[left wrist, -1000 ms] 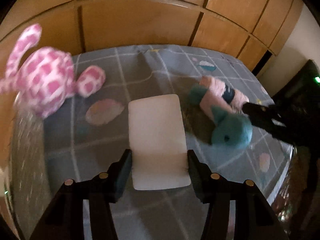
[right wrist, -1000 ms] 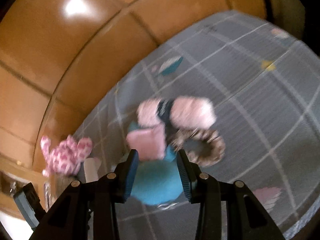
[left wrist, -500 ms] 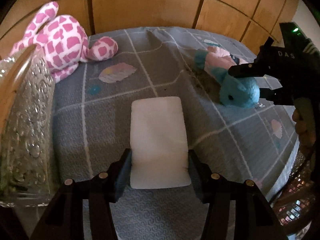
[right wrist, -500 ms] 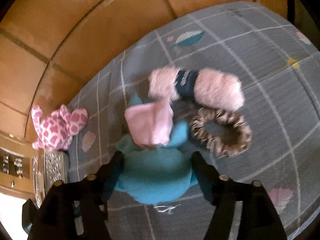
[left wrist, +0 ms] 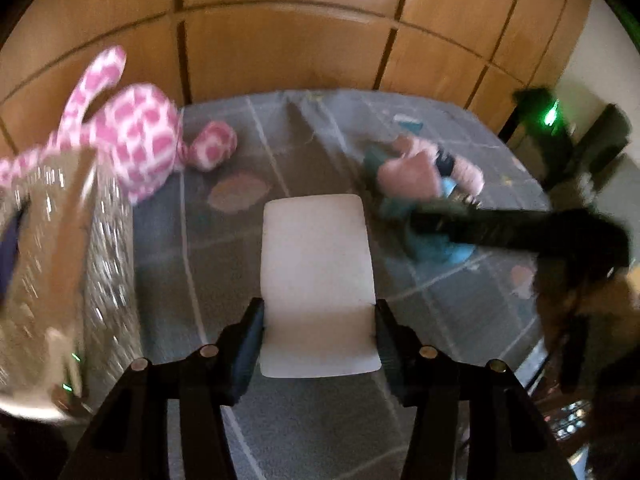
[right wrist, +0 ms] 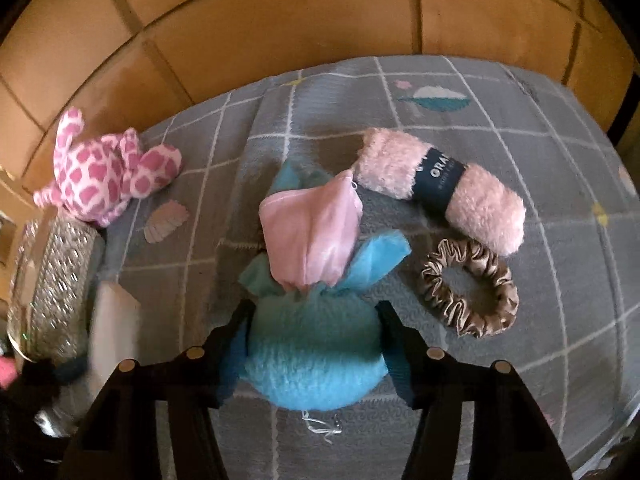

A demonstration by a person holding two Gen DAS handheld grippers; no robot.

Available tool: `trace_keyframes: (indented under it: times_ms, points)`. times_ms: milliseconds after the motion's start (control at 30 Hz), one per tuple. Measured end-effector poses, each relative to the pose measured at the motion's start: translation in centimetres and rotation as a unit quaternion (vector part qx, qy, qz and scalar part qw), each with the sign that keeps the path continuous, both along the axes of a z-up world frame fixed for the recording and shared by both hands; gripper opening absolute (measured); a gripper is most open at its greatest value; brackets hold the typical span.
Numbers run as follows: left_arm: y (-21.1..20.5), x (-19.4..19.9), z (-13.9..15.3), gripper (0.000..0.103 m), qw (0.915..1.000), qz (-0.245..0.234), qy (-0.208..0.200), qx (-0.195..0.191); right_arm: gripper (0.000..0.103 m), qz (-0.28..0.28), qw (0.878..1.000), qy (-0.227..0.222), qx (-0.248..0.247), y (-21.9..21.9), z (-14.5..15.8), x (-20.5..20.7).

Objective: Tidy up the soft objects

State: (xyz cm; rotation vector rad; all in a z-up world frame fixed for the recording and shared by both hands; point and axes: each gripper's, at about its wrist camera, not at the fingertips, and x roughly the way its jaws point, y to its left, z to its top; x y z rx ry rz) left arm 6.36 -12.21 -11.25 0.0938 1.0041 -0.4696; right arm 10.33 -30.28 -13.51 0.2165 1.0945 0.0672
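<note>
On the grey checked bedspread (right wrist: pixel 500 128), the dark band around the pink yarn skein (right wrist: pixel 440 184) reads "ORA", the rest cut off or too small to make out. The right gripper (right wrist: pixel 316 344) has just been closing its jaws around the blue plush toy (right wrist: pixel 316 356), whose fluffy body fills the gap and meets both pads, with a pink cloth (right wrist: pixel 312 232) on it and a brown scrunchie (right wrist: pixel 468 288) just beside. The left gripper (left wrist: pixel 318 340) is clamped on a white foam block (left wrist: pixel 316 280), near a pink-spotted plush (left wrist: pixel 136 144).

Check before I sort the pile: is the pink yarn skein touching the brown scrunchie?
Touching. In the right wrist view, the lower right end of the pink yarn skein overlaps the top edge of the brown scrunchie with no blanket showing between them.
</note>
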Motion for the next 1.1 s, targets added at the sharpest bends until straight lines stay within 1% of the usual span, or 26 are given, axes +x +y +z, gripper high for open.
trace_keyframes:
  times_ms: [100, 167, 233, 267, 333, 433, 533, 633, 700, 833, 867, 967, 1033, 1100]
  points:
    - [-0.6, 0.6, 2.1, 0.053, 0.9998, -0.015, -0.011, 0.006, 0.061, 0.019, 0.999, -0.006, -0.037, 1.6, 0.0, -0.1]
    - [-1.3, 1.6, 3.2, 0.053, 0.9993, -0.027, -0.017, 0.018, 0.061, 0.026, 0.998, -0.008, -0.050, 1.8, 0.1, -0.3]
    - [-1.6, 3.1, 4.0, 0.053, 0.9991, -0.033, -0.013, 0.023, 0.061, 0.026, 0.998, -0.009, -0.051, 1.9, 0.1, -0.2]
    - [-1.7, 3.8, 4.6, 0.053, 0.9990, -0.032, -0.015, 0.025, 0.061, 0.025, 0.998, -0.009, -0.048, 1.7, 0.1, -0.2]
    - [-1.7, 5.7, 5.8, 0.053, 0.9985, -0.022, -0.035, 0.035, 0.061, 0.022, 0.999, -0.009, -0.042, 1.3, 0.2, -0.3]
    - [-0.8, 8.7, 7.5, 0.053, 0.9984, 0.002, -0.045, 0.033, 0.061, 0.023, 0.999, -0.008, -0.042, 1.2, 0.3, -0.2]
    - [1.3, 11.2, 9.0, 0.053, 0.9974, 0.037, -0.054, 0.031, 0.061, 0.029, 0.998, -0.010, -0.050, 1.4, 0.3, -0.3]
    - [4.5, 13.7, 10.5, 0.053, 0.9941, 0.085, -0.062, 0.026, 0.061, 0.034, 0.998, -0.011, -0.056, 1.5, 0.3, -0.3]
    - [7.3, 15.0, 11.2, 0.053, 0.9904, 0.120, -0.065, 0.024, 0.061, 0.035, 0.998, -0.012, -0.059, 1.6, 0.3, -0.3]
    - [12.9, 16.5, 12.1, 0.053, 0.9795, 0.185, -0.074, 0.032, 0.061, 0.037, 0.997, -0.014, -0.065, 1.7, 0.3, -0.4]
    - [14.8, 16.7, 12.1, 0.053, 0.9760, 0.203, -0.072, 0.032, 0.061, 0.038, 0.997, -0.014, -0.067, 1.8, 0.3, -0.4]
    - [18.5, 16.2, 11.8, 0.053, 0.9686, 0.236, -0.068, 0.036, 0.061, 0.043, 0.996, -0.015, -0.075, 2.0, 0.3, -0.4]
    - [20.3, 15.2, 11.4, 0.053, 0.9657, 0.249, -0.067, 0.034, 0.061, 0.047, 0.996, -0.016, -0.080, 2.1, 0.3, -0.5]
    - [21.6, 13.5, 11.1, 0.053, 0.9650, 0.251, -0.071, 0.030, 0.061, 0.051, 0.995, -0.017, -0.085, 2.2, 0.2, -0.4]
